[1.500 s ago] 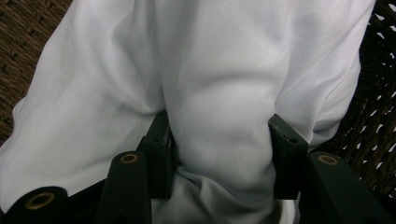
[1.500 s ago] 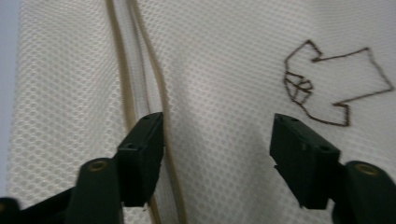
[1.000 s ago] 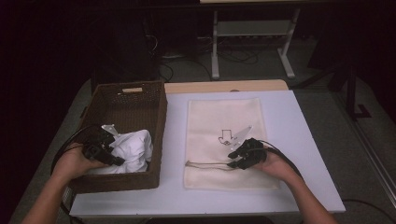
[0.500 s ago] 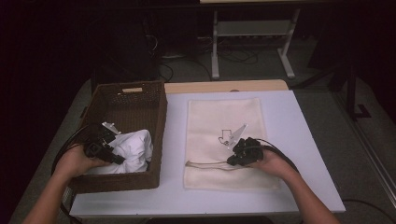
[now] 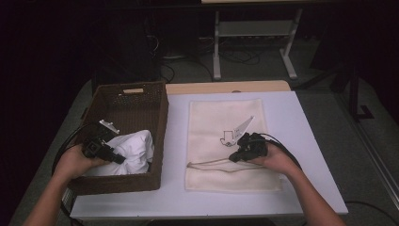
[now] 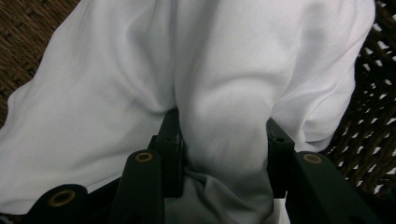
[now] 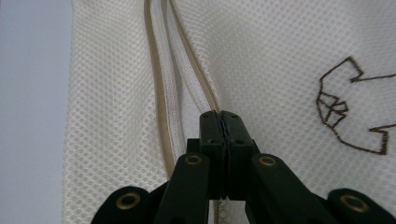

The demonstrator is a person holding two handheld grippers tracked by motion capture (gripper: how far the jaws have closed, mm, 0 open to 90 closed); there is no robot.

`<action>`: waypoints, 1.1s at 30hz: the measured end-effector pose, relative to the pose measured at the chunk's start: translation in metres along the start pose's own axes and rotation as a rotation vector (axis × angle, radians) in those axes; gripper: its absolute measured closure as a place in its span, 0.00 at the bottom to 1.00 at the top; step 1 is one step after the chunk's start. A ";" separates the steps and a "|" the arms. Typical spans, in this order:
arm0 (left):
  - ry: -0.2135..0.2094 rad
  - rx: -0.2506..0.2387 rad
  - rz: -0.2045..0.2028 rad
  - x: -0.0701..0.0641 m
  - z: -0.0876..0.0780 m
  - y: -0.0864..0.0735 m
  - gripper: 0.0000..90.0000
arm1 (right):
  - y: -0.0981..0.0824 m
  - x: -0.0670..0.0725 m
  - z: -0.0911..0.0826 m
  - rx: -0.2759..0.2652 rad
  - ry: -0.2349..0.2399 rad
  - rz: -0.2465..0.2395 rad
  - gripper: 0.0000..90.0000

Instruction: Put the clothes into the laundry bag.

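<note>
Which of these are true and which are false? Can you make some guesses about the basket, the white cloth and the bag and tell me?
1. The white cloth lies in the brown wicker basket. True.
2. The left gripper has a fold of the white cloth between its jaws. True; its jaws have just been closing on that fold.
3. The right gripper stands wide open above the basket. False: its jaws are shut at the zip edge of the mesh bag, over the table.
4. The mesh bag is bright red. False: it is cream, with a brown outline drawing on it.
5. The mesh bag lies inside the basket. False: it lies flat on the table beside the basket.
</note>
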State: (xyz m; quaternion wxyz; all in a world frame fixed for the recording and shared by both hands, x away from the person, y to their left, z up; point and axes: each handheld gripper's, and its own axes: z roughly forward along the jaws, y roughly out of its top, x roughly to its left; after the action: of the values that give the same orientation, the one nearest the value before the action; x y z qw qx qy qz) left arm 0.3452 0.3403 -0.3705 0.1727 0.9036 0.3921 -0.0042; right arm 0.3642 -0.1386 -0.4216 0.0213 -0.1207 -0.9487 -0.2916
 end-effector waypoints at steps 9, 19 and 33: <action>-0.090 -0.078 -0.104 0.011 -0.005 -0.003 0.71 | 0.001 -0.005 -0.013 -0.040 -0.012 0.023 0.98; -0.165 -0.171 -0.203 0.023 -0.014 -0.009 0.72 | 0.002 -0.013 -0.026 -0.079 -0.015 0.050 0.98; -0.254 -0.326 -0.333 0.036 -0.035 -0.022 0.74 | 0.010 -0.021 -0.040 -0.105 -0.034 0.055 0.98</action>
State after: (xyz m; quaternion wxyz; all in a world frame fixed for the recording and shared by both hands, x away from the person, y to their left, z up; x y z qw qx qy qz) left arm 0.3502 0.3906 -0.3489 0.3610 0.7789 0.5062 -0.0828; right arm 0.3856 -0.1577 -0.3849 0.0067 -0.1524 -0.9286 -0.3382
